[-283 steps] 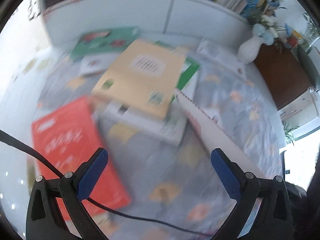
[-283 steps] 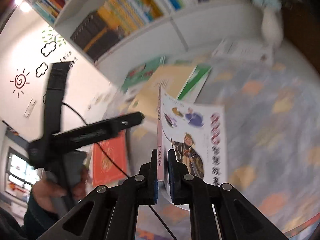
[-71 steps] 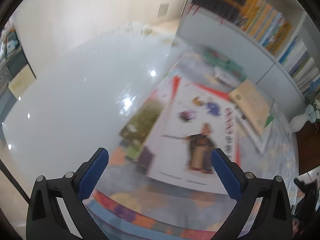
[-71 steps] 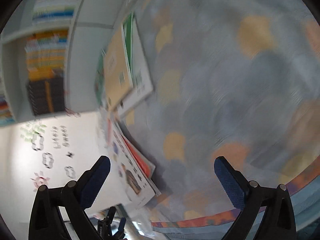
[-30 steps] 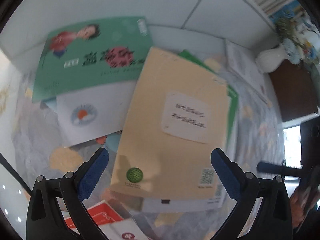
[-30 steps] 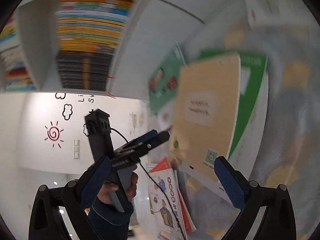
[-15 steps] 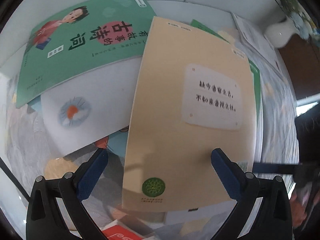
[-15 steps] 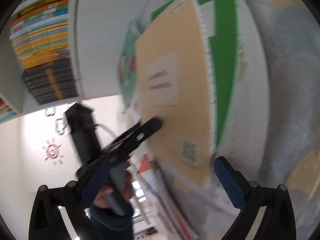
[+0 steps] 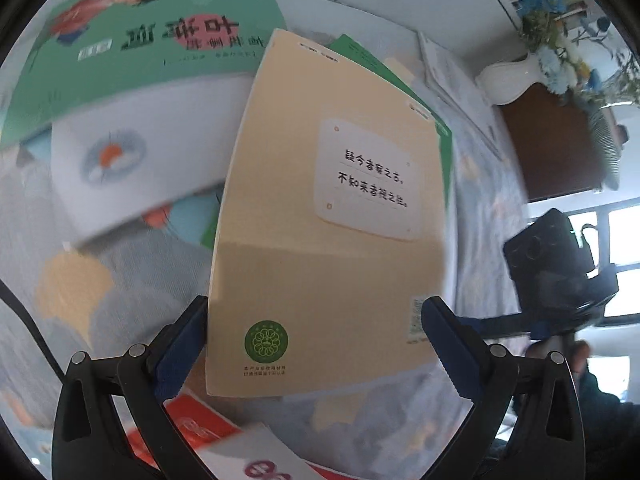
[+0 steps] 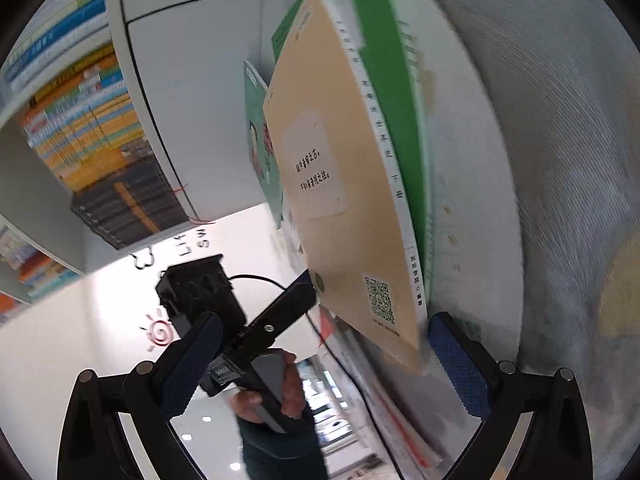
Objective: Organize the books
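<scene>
A tan book [image 9: 328,240] with a white label lies on top of a pile, over a green book [image 9: 444,136] and a white one. My left gripper [image 9: 316,354] is open, and the tan book's near edge lies between its blue pads [image 9: 182,352]. The right wrist view is rolled sideways: the same tan book [image 10: 344,184] reaches down toward my open right gripper [image 10: 326,362], its corner close to the right pad [image 10: 460,364]. There the left gripper's finger [image 10: 296,304] points at the book's opposite corner, held by a hand [image 10: 288,388].
A green picture book [image 9: 152,36] and a white book [image 9: 140,152] lie behind to the left. A red book [image 9: 188,428] and a white one lie in front. A white vase [image 9: 504,80], brown cabinet [image 9: 552,148] and filled bookshelf [image 10: 80,120] border the patterned mat [image 10: 560,160].
Both grippers have closed in on the tan book, one from each side. Its near edge now lies between the left pads. Both stay open.
</scene>
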Motion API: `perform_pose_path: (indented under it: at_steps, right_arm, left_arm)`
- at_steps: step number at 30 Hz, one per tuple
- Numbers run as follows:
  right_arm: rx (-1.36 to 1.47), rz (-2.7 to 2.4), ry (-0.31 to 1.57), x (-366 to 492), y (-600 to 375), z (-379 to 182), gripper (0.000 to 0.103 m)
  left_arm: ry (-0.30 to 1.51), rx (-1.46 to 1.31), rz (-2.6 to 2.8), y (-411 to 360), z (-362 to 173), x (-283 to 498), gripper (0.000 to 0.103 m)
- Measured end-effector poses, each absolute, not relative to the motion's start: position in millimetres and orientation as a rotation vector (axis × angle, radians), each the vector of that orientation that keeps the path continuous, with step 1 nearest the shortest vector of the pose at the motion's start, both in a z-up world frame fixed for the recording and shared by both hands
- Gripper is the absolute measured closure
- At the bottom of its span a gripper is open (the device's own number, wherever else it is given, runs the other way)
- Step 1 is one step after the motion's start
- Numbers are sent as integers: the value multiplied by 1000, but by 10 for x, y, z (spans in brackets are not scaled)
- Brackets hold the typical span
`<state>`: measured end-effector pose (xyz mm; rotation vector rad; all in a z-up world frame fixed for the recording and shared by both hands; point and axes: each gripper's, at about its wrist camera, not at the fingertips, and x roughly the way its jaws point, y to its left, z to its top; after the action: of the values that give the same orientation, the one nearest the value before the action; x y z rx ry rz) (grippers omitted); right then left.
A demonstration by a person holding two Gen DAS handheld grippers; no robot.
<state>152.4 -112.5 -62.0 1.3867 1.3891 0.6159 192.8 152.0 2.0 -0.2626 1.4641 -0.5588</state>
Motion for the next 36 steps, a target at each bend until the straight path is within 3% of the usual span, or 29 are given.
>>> perform_pose_path:
  at_steps: [6,8,9,10,15,22,36]
  right_arm:
    - [1146,706,1335,1583,-997,-496,2]
    - [1130,672,1322,1583,-997,-488,27]
    - [1118,638,1329,1583,-1027,-520,62]
    - [1114,588,1349,1545,-1068,-591,84]
    - [1366,560,1261,1315,-1295,-747,90]
    - [1382,481,1181,989,-1510,-259,95]
    - [1133,257,1005,-304,-2425,1110,91]
  left_arm:
    - [1454,-264,-557,1487,36,1757,1]
    - [1448,-291,-541,1509,51,1745,1]
    - [1446,-328,-546,1531,62,1726,1]
    - [1444,-357,-553,1549,69,1704,2]
    - [1448,-410,-569,1493,86,1538,2]
    - [1385,-508,-619,1363,408,1101,5]
    - [1357,-567,-921,34,719,439,12]
